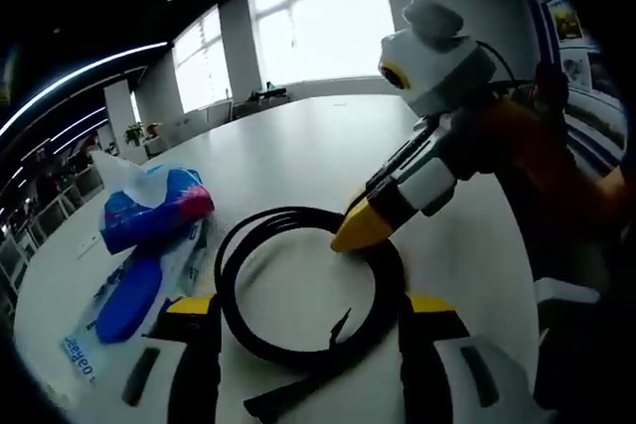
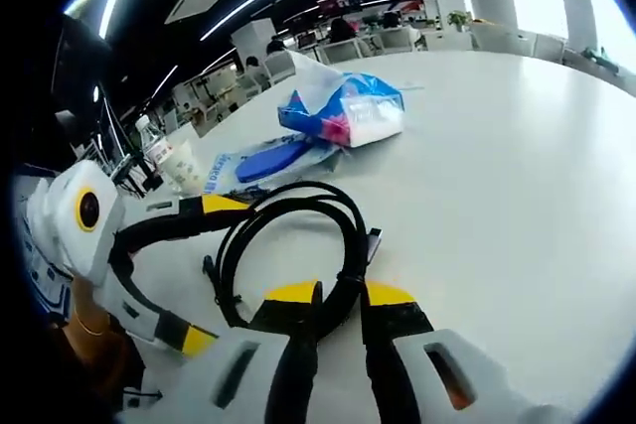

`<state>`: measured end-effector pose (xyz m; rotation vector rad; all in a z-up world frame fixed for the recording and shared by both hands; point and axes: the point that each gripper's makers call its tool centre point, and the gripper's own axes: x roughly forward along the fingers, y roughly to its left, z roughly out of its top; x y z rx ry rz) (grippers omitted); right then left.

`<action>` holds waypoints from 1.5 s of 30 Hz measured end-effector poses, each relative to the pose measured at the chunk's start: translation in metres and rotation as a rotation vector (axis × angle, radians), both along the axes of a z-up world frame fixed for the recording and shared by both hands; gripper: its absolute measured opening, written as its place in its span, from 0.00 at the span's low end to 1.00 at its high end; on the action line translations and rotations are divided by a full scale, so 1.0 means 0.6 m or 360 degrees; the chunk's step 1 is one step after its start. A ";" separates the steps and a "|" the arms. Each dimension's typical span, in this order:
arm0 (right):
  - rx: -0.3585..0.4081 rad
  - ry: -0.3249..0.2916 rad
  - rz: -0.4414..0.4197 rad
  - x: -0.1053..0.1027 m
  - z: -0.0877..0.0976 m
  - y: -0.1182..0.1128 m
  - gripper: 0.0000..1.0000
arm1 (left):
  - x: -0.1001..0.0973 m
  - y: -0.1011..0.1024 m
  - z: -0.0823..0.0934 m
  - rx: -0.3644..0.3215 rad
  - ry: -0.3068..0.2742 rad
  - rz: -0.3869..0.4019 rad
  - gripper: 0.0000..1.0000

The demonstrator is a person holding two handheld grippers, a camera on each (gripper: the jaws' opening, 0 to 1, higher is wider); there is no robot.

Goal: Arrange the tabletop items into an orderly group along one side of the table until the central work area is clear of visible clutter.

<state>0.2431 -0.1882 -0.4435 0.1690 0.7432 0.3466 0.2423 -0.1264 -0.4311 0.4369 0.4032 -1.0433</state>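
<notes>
— On the white table (image 2: 517, 166), near its edge: a black cable (image 1: 298, 285) coiled into a loop, lying flat. Seen in the left gripper view between the spread yellow-tipped jaws of the left gripper (image 1: 310, 315), one jaw on each side of the coil, neither clearly touching it.

— And the right gripper (image 2: 336, 297)?

— Jaws narrow, closed on the near rim of the cable (image 2: 298, 245) in the right gripper view; in the left gripper view, entering from the right with its yellow tips down on the far side of the loop.

— Long axis of the coil?

— Roughly round, slightly longer toward the tissue pack; loose ends poking out from its rim, one plug end beside the right jaws.

— Around it?

— Just beyond the coil, a flat blue wipes packet (image 2: 268, 161); behind that, a blue-and-pink tissue pack (image 2: 343, 111) with a white sheet sticking up. Farther left, a small bottle (image 2: 164, 161), upright, label unreadable.
</notes>
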 end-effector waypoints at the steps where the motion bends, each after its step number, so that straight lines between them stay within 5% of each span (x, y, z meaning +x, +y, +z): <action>1: 0.0001 -0.0001 -0.0001 -0.001 0.000 -0.001 0.13 | 0.000 0.000 0.000 0.0000 0.0002 -0.0001 0.72; 21: -0.0064 -0.0047 0.0075 -0.004 0.001 0.003 0.16 | 0.000 0.004 0.004 -0.0024 0.0038 0.0006 0.74; 27: -0.0101 -0.0143 0.0109 -0.004 0.010 0.002 0.35 | -0.001 0.012 0.015 -0.0065 0.0013 0.0016 0.85; 34: -0.0143 -0.0201 0.0109 -0.001 0.029 -0.009 0.29 | 0.005 0.032 0.022 -0.0069 -0.0006 0.0056 0.86; 45: -0.0259 -0.0292 0.0197 -0.001 0.038 -0.004 0.41 | 0.012 0.041 0.051 -0.0177 -0.0012 0.0105 0.92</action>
